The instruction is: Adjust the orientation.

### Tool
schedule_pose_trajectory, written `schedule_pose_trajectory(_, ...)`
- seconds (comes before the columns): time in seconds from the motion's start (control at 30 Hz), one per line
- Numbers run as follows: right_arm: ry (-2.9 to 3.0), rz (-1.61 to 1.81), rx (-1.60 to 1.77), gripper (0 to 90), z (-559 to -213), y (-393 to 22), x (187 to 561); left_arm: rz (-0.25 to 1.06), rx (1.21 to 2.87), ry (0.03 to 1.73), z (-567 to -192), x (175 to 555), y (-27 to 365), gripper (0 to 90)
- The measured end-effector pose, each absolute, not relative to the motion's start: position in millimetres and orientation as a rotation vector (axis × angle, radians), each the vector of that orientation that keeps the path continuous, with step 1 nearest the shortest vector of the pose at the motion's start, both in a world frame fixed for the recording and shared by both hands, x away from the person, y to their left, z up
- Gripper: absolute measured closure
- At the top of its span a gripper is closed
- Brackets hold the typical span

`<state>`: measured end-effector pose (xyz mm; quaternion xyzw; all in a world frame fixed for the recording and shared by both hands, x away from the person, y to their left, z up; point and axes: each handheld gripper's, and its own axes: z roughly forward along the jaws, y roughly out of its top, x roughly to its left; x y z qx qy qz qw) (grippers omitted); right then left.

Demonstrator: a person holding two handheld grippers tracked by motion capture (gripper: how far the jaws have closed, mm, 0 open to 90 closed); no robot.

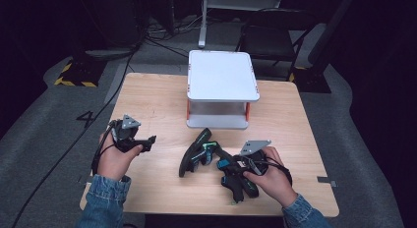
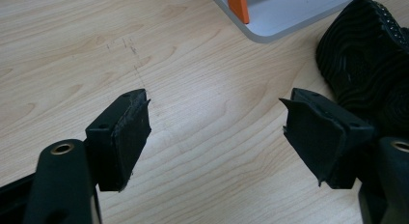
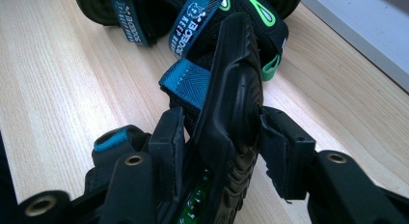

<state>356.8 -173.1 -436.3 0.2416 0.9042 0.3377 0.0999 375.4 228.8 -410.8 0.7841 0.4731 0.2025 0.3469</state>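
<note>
Fingers of the right gripper [image 3: 219,151] stand on either side of a black sandal [image 3: 231,108], half closed, one pad against its footbed and the other against its ribbed sole, so the shoe is pinched edge-on between them. From the high view the right gripper [image 1: 246,165] sits at the near right of the counter [image 1: 162,102], and that sandal's long axis runs away from the fingers toward the second sandal [image 1: 195,152], which lies tilted on its side just beyond, nearly touching the first. A white two-tier shelf [image 1: 222,75] stands farther back at the middle of the counter, well apart from both shoes. The left gripper [image 2: 217,137] holds nothing, its fingers wide apart over bare wood; the second sandal's sole [image 2: 366,64] lies just off to one side of them, so the left hand is the nearer one to it. The held sandal's heel end is hidden under the right hand, and its strap fastenings are hard to make out
</note>
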Motion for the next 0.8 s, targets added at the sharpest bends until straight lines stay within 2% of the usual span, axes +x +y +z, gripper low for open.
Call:
schedule_pose_trajectory(0.17,2.687,1.026,0.714,55.7,-433,-179,360,0.527,2.031,1.229,-410,375,230,24.4)
schedule_pose_trajectory(0.27,2.694,1.049,0.705,53.8,-430,-189,367,0.526,2.031,1.229,-410,375,229,24.4)
schedule_pose_trajectory(0.6,2.607,0.998,0.850,56.1,-428,-225,385,0.516,2.038,1.230,-412,377,228,24.3)
schedule_pose_trajectory(0.67,2.602,0.969,0.876,62.6,-431,-231,388,0.515,2.040,1.228,-412,377,228,24.4)
schedule_pose_trajectory(0.8,2.556,0.849,0.906,62.8,-438,-243,396,0.511,2.039,1.228,-412,377,227,24.3)
